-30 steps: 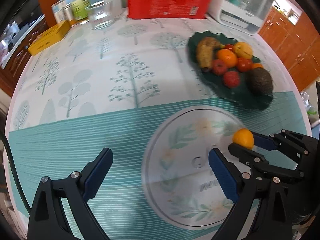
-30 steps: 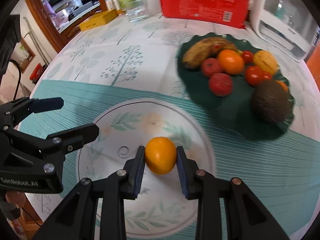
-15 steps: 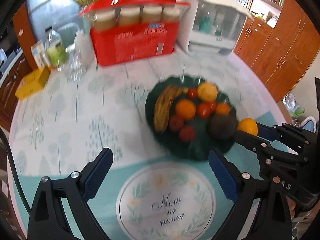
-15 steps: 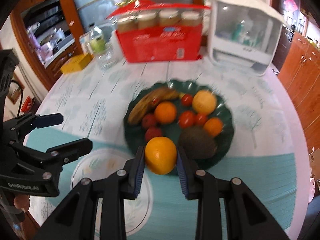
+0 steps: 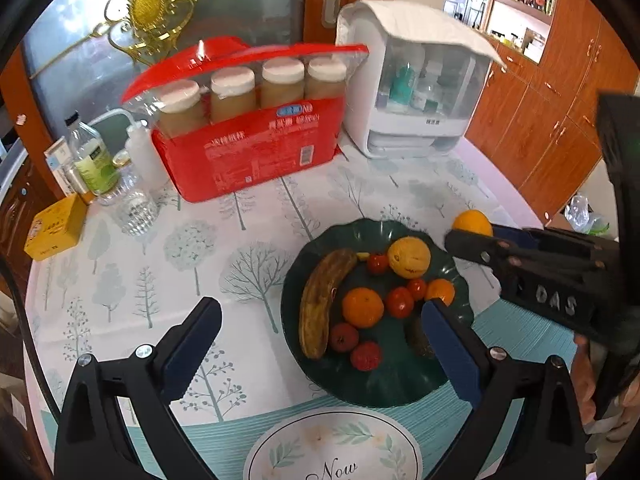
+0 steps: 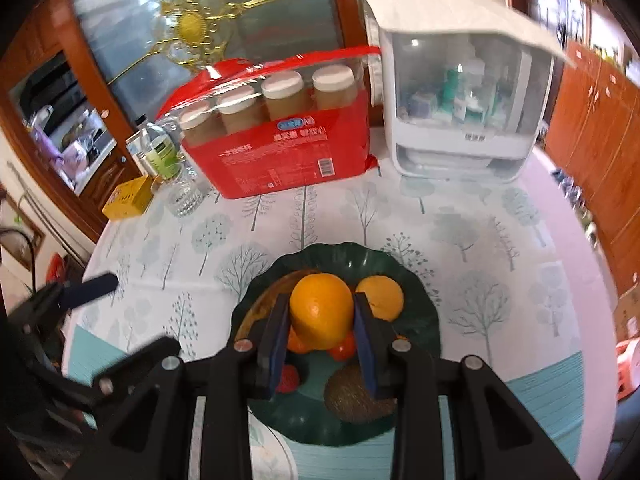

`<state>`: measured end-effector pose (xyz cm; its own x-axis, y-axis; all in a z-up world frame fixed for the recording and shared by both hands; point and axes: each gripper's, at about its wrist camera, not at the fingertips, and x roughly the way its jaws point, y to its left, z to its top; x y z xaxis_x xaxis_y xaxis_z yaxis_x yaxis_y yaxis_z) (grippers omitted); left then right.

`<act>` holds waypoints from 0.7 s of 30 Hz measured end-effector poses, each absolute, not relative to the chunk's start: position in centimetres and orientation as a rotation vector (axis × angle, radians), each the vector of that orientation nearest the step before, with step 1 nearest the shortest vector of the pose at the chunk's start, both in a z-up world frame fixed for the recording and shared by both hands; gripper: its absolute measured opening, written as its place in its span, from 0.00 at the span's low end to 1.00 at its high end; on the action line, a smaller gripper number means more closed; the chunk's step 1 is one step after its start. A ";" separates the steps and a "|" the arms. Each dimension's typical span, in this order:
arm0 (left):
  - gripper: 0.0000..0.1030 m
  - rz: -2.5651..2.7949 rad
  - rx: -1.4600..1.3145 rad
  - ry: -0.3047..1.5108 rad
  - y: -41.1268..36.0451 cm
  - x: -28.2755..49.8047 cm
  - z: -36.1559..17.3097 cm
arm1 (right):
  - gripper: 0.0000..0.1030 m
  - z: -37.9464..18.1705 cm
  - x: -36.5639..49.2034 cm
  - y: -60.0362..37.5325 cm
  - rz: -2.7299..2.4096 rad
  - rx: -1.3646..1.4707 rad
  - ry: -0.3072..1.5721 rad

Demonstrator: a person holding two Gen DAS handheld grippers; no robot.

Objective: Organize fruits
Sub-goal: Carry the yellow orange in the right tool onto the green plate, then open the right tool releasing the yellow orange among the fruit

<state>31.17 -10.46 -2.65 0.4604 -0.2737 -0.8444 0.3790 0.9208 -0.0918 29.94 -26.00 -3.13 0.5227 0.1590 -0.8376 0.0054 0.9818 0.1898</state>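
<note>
- The right tool (image 6: pixel 322 340) is clamped on an orange (image 6: pixel 321 311), one blue pad on each side of the fruit.
- In the right wrist view the orange hangs above the green plate (image 6: pixel 416 276); whether it touches any fruit below cannot be told.
- From the left wrist view the same orange (image 5: pixel 472 223) sits at the tip of the right tool (image 5: pixel 476 236), over the plate's far right edge.
- The left tool (image 5: pixel 320 344) is wide apart and holds nothing; it hovers above the near part of the plate (image 5: pixel 304 280).
- On the plate lie a brown-spotted banana (image 5: pixel 322 304) at the left, a yellow fruit (image 5: pixel 409 257) at the far side, and a second orange (image 5: pixel 362 307) in the middle.
- Small red tomatoes (image 5: pixel 399 302) and two red lychee-like fruits (image 5: pixel 365 355) lie around that orange; a dark brown fruit (image 5: pixel 418 338) is partly hidden behind the left tool's right finger.
- Near the plate, on the bench (image 5: pixel 140 280), lies a round mat (image 5: pixel 336 448) with leaf print, just beside the plate's near rim.
- Far from the plate stands a red pack (image 5: pixel 248 160) of four white-lidded jars.
- Right of the pack stands a white cabinet (image 5: pixel 416 92) with a clear front.
- At the far left stand a bottle (image 5: pixel 94 160), a glass (image 5: pixel 136 208) and a yellow box (image 5: pixel 54 228).
</note>
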 end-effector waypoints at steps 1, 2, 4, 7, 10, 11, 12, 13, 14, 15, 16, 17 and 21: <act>0.97 -0.411 0.117 1.025 -10.5 31.2 -3.2 | 0.30 -3.6 30.3 -26.0 0.093 0.191 1.032; 0.97 -0.420 0.122 1.042 -10.7 31.2 -4.0 | 0.30 -4.2 30.7 -26.1 0.091 0.208 1.048; 0.97 -0.427 0.131 1.067 -11.0 31.2 -5.3 | 0.30 -5.7 31.6 -26.0 0.093 0.229 1.084; 0.97 -0.432 0.144 1.103 -11.4 31.4 -7.4 | 0.30 -7.9 32.5 -25.6 0.083 0.232 1.132; 0.97 -0.408 0.148 1.113 -11.3 32.0 -8.7 | 0.30 -10.1 33.2 -25.5 0.062 0.244 1.178; 0.97 -0.391 0.145 1.113 -11.1 32.4 -9.0 | 0.30 -11.1 33.5 -25.6 0.050 0.256 1.198; 0.97 -0.374 0.139 1.113 -10.9 32.7 -9.2 | 0.30 -11.5 33.6 -25.8 0.045 0.263 1.208; 0.97 -0.351 0.128 1.114 -10.6 33.1 -9.5 | 0.30 -12.2 33.7 -25.9 0.037 0.273 1.223; 0.97 -0.339 0.120 1.115 -10.4 33.4 -9.6 | 0.30 -12.8 33.9 -26.0 0.030 0.280 1.239; 0.97 -0.322 0.105 1.120 -10.0 33.8 -9.9 | 0.30 -13.3 33.9 -26.0 0.028 0.280 1.252; 0.97 -0.311 0.091 1.126 -9.8 34.2 -10.1 | 0.30 -13.5 34.0 -25.9 0.026 0.279 1.261; 0.97 -0.305 0.074 1.133 -9.5 34.5 -10.3 | 0.30 -13.8 34.1 -25.9 0.026 0.278 1.272; 0.97 -0.299 0.041 1.156 -9.1 35.2 -11.1 | 0.35 -14.0 34.3 -25.6 0.055 0.288 1.275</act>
<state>35.21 -9.08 -11.12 0.3681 -0.2120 -0.9053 0.2541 0.9595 -0.1213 34.30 -25.63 -14.00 0.2950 0.1997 -0.9344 0.1185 0.9627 0.2431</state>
